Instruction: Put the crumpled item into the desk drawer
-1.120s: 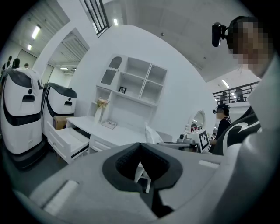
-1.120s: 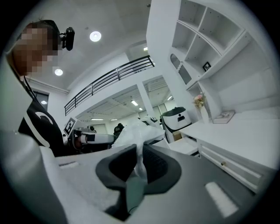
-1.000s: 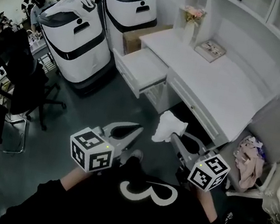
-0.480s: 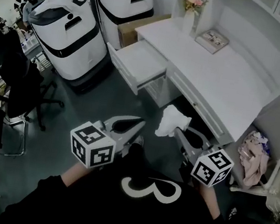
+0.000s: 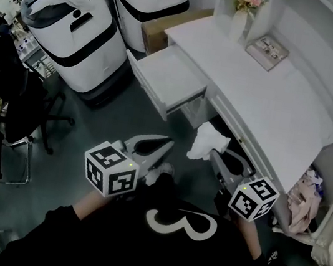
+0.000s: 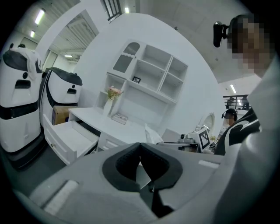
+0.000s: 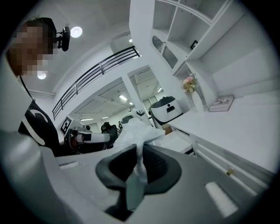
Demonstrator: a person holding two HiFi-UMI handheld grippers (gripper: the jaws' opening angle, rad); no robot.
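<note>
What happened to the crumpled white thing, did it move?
Yes. The crumpled white item moved forward, toward the front edge of the white desk, nearer its open drawer.

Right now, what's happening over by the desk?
A person holds two hand-held grippers. The right hand-held gripper is clamped on the white crumpled item, in the air in front of the desk. The left hand-held gripper is shut and empty. The desk drawer stands pulled out, with the item not yet in it.

Two bulky white-and-black rounded machines [image 5: 76,32] are standing on the dark grey floor [image 5: 98,125], black swivel office chairs [image 5: 24,96] crowding beside them.
</note>
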